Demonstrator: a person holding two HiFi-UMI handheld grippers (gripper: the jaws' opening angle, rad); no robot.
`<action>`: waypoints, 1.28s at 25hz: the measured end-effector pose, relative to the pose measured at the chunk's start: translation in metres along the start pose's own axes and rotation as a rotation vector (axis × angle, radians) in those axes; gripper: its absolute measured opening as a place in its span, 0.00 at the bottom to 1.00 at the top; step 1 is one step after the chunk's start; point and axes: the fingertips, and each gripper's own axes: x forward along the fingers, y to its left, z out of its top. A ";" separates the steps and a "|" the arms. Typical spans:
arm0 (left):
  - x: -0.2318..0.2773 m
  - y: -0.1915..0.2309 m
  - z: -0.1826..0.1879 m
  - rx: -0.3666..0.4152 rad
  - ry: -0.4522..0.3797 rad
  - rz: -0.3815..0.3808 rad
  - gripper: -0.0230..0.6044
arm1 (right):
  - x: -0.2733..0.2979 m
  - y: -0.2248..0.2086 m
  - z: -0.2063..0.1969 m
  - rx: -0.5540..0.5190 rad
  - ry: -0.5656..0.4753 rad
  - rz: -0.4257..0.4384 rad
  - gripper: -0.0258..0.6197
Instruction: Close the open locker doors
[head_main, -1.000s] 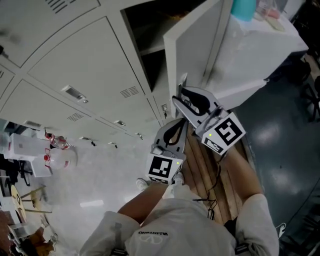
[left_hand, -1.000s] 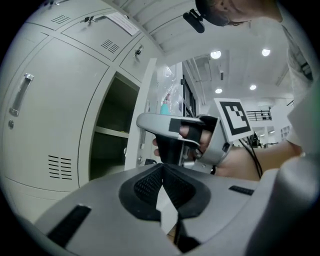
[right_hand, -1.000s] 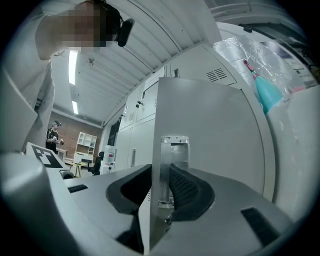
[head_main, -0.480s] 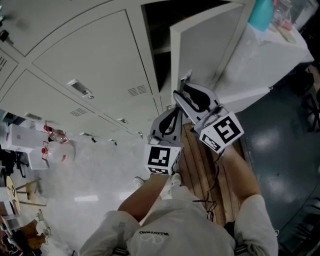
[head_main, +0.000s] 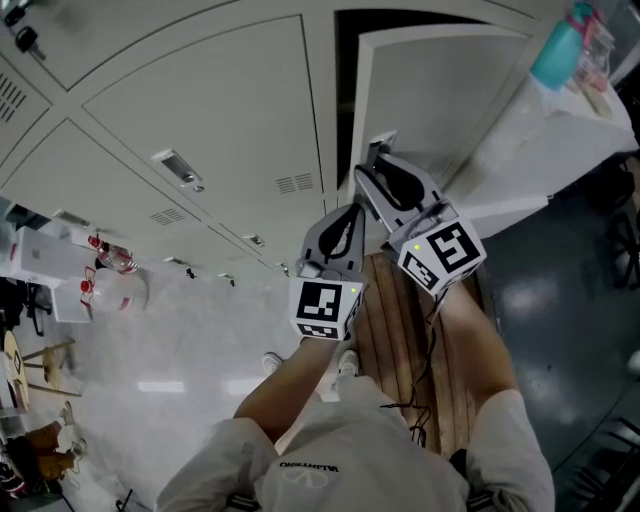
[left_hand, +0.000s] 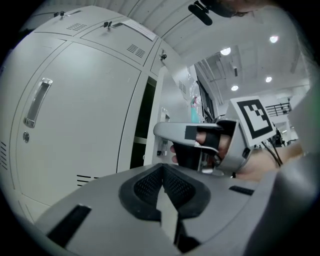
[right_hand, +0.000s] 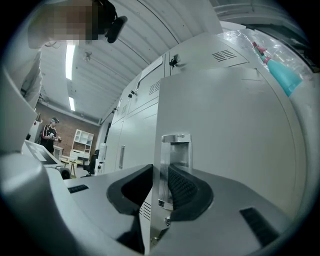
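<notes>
The open white locker door (head_main: 440, 90) stands ajar to the right of a dark locker opening (head_main: 345, 60). My right gripper (head_main: 378, 160) straddles the door's free edge at its metal handle (right_hand: 176, 150). Its jaws are closing, with one pad on the handle side and the other behind the edge (right_hand: 160, 185). My left gripper (head_main: 348, 218) hovers just below and to the left of it, shut and empty (left_hand: 162, 182). In the left gripper view the right gripper (left_hand: 167, 134) shows against the door edge (left_hand: 162, 100).
Closed locker doors (head_main: 220, 110) fill the wall to the left. A white-covered table (head_main: 520, 130) with a teal bottle (head_main: 553, 60) stands close behind the open door. Wooden slats (head_main: 395, 330) lie underfoot. Boxes and clutter (head_main: 100, 290) sit at the left.
The door has swung towards the locker frame and the dark gap has narrowed. Both grippers have moved forward with it.
</notes>
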 end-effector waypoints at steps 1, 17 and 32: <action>-0.001 0.003 0.000 -0.002 0.000 0.004 0.04 | 0.005 -0.002 -0.001 -0.001 0.000 -0.002 0.20; -0.018 0.042 -0.002 -0.002 0.010 0.031 0.04 | 0.049 -0.029 -0.008 0.015 -0.002 -0.069 0.17; -0.034 0.061 0.004 0.003 -0.001 0.045 0.04 | 0.055 -0.038 -0.010 0.059 -0.001 -0.115 0.15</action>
